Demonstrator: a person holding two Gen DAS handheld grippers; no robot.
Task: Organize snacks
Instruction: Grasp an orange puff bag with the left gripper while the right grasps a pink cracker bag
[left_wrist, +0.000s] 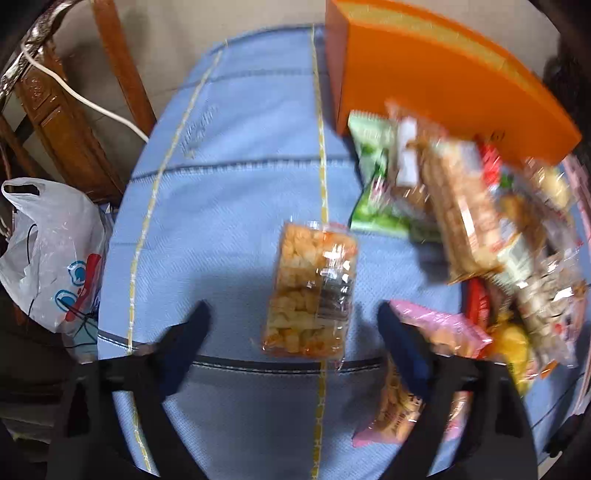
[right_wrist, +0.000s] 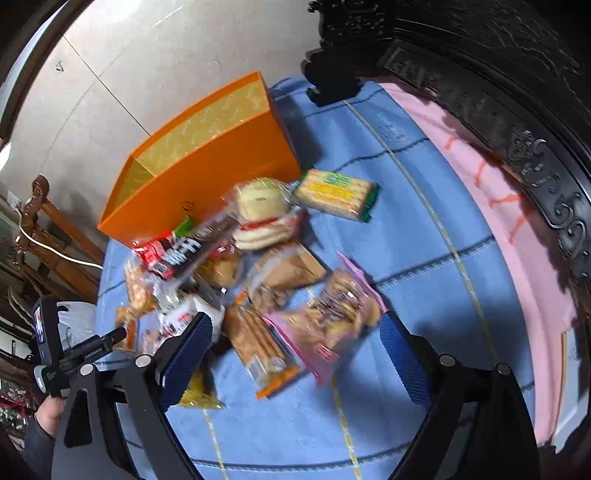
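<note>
We hold the left gripper (left_wrist: 295, 325) open around a clear pack of orange puffed snacks (left_wrist: 310, 291) without pressing it, the right gripper (right_wrist: 295, 332) wide over the snack pile (right_wrist: 236, 266) beside the orange box (right_wrist: 207, 166) at the blue cloth's (right_wrist: 424, 240) far edge.

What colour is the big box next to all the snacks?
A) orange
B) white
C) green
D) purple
A: the box standing on the blue cloth behind the pile of snacks is orange on the outside, with a yellow patterned lining inside.
</note>
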